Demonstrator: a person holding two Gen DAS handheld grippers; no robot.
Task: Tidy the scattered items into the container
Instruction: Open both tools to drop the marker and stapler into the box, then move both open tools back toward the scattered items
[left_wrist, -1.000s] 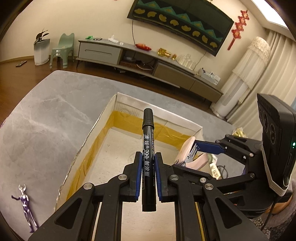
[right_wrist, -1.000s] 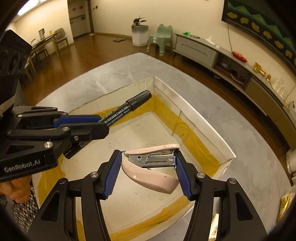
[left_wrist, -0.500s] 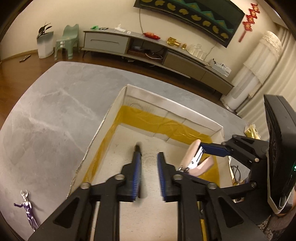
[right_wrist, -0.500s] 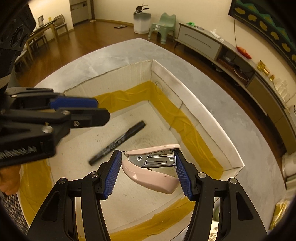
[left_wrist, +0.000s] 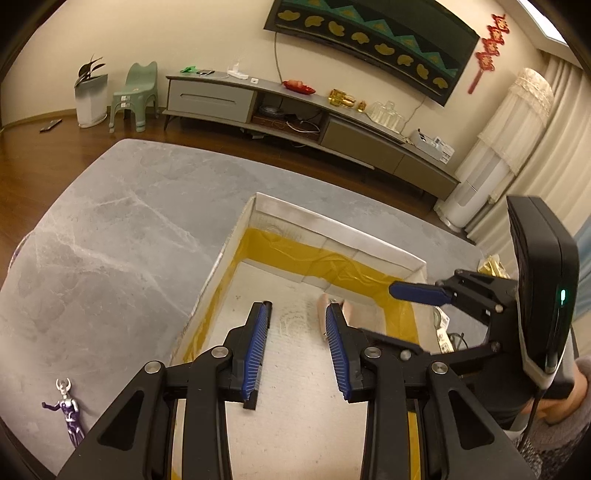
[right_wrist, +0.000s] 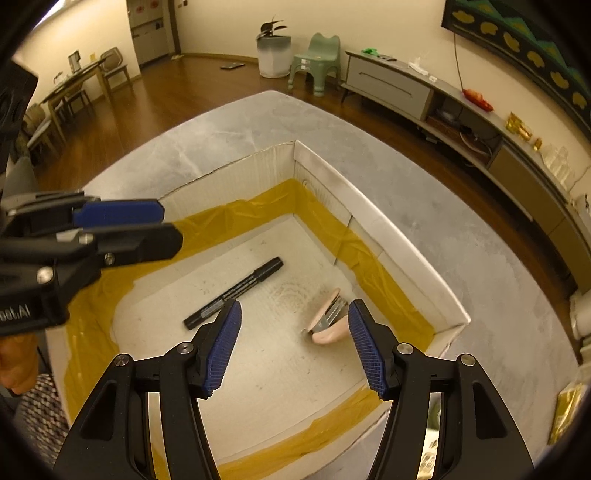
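Figurine (left_wrist: 68, 411) lies out on the table left of the box (right_wrist: 388, 229), where marker (right_wrist: 236, 291) and stapler (right_wrist: 330, 319) rest below both empty, wide-open grippers (left_wrist: 295, 350) (right_wrist: 293, 347), so I'd worry it gets overlooked.

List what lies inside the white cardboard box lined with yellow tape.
Inside the white cardboard box lie a black marker pen and a pink stapler, apart on the floor. The near floor strip is hidden behind the right claw.
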